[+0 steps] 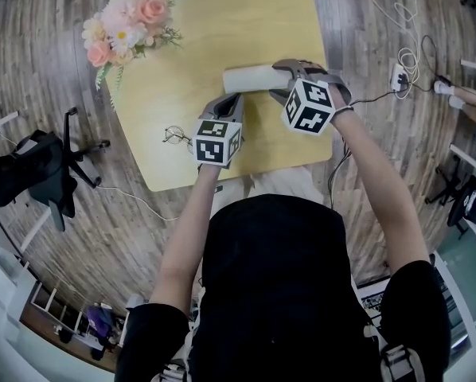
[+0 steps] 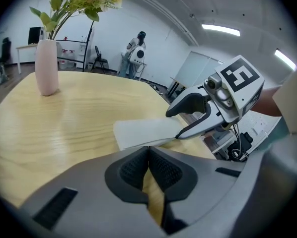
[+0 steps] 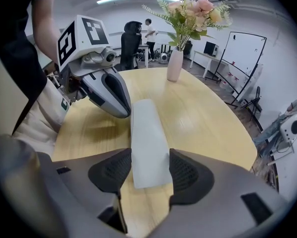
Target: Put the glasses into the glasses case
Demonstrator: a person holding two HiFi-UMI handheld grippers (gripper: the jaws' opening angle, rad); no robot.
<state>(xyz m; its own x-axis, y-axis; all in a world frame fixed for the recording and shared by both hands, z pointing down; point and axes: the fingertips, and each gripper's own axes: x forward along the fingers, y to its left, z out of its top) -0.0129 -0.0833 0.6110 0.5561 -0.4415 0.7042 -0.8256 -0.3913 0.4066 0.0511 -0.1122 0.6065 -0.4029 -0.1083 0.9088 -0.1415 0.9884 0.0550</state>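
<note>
The white glasses case (image 1: 252, 78) lies closed on the yellow table (image 1: 222, 22). My right gripper (image 1: 282, 80) straddles its right end. In the right gripper view the pads (image 3: 188, 175) press both sides of the case (image 3: 147, 133). The wire-framed glasses (image 1: 177, 136) rest on the table near its front left edge, just left of my left gripper (image 1: 232, 99). That gripper hovers by the case's near side with its jaws shut and nothing between them (image 2: 149, 163). From it I see the case (image 2: 146, 132) and the right gripper (image 2: 174, 125) ahead.
A pink vase of flowers (image 1: 126, 18) stands at the table's far left corner. A black office chair (image 1: 31, 173) sits on the wooden floor to the left. Cables and a power strip (image 1: 399, 74) lie on the floor to the right.
</note>
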